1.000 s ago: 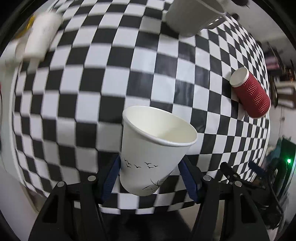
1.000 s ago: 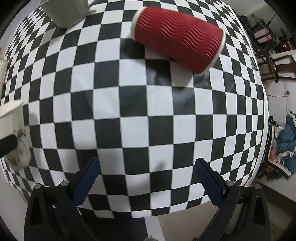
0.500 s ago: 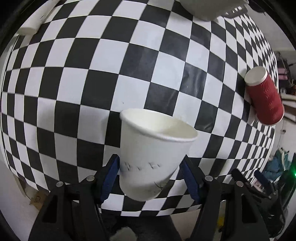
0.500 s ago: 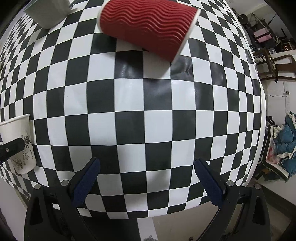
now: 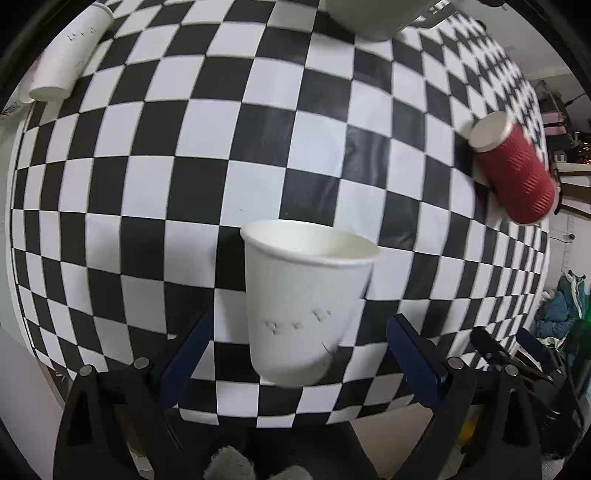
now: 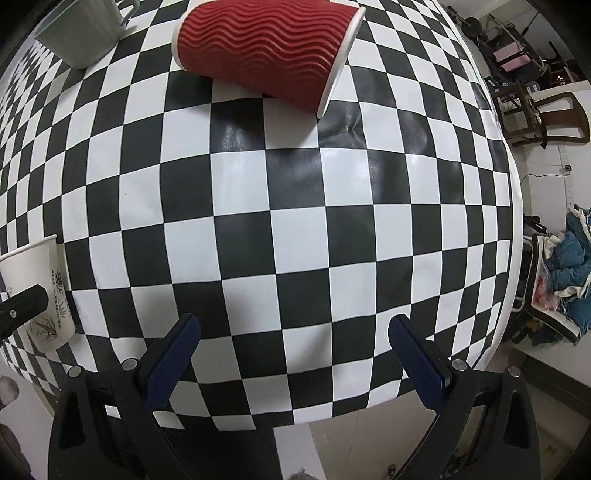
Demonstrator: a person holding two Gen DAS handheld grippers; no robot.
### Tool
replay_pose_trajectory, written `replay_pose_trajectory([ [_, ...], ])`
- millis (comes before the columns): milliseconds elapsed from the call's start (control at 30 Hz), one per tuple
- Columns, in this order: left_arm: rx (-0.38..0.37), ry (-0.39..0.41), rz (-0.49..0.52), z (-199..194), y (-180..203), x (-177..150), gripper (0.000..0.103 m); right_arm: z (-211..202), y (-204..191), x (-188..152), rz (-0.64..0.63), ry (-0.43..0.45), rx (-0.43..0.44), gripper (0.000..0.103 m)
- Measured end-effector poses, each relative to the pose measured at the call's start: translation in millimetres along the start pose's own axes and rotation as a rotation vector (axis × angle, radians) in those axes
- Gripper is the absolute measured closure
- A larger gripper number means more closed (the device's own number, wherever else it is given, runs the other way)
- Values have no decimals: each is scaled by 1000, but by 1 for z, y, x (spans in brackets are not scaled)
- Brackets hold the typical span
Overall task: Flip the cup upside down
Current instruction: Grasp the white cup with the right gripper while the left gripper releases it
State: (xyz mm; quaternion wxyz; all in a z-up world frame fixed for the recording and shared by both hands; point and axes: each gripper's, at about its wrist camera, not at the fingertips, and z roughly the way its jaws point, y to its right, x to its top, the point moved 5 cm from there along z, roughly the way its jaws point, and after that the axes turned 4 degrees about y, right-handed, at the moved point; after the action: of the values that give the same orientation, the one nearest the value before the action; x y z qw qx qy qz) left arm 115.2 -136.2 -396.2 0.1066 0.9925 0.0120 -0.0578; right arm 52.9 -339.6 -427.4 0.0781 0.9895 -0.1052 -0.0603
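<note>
A white paper cup (image 5: 304,299) with small bird prints stands upright, mouth up, on the checkered table, between the spread fingers of my left gripper (image 5: 297,343). The jaws are open and stand apart from the cup's sides. The same cup (image 6: 37,291) shows at the left edge of the right wrist view, with a left finger (image 6: 22,310) beside it. My right gripper (image 6: 295,350) is open and empty above the table's near edge. A red ribbed cup (image 6: 266,51) lies on its side far ahead of it; it also shows in the left wrist view (image 5: 513,170).
A grey-green ribbed container (image 6: 85,33) stands at the far side; it also shows in the left wrist view (image 5: 373,14). Another white paper cup (image 5: 70,59) lies on its side at the far left. A chair (image 6: 543,114) and a pile of clothes (image 6: 565,266) are beyond the table's right edge.
My left gripper's jaws have opened away from the white cup, which now stands free on the table. The right gripper has drifted, with the red cup shifting left in its view.
</note>
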Motion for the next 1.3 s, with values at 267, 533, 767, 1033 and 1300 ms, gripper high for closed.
replay_pose_trajectory([
  [267,74,240,113,-99,0,-8,2,-48,-12,-13,-93,89,20,0],
  [533,367,354,33,-99,-81,-27,2,-117,-109,-24,-769,373,-174,0],
  [767,373,270,-21,-51,-146,-65,2,-90,-202,-74,-1601,503,-531,23],
  [1033,371,229,-64,-21,-162,-78,2,-38,-231,-111,-2320,679,-877,25],
  [1300,356,223,-137,-17,-186,-80,2,11,-236,-110,-2690,682,-1076,36],
])
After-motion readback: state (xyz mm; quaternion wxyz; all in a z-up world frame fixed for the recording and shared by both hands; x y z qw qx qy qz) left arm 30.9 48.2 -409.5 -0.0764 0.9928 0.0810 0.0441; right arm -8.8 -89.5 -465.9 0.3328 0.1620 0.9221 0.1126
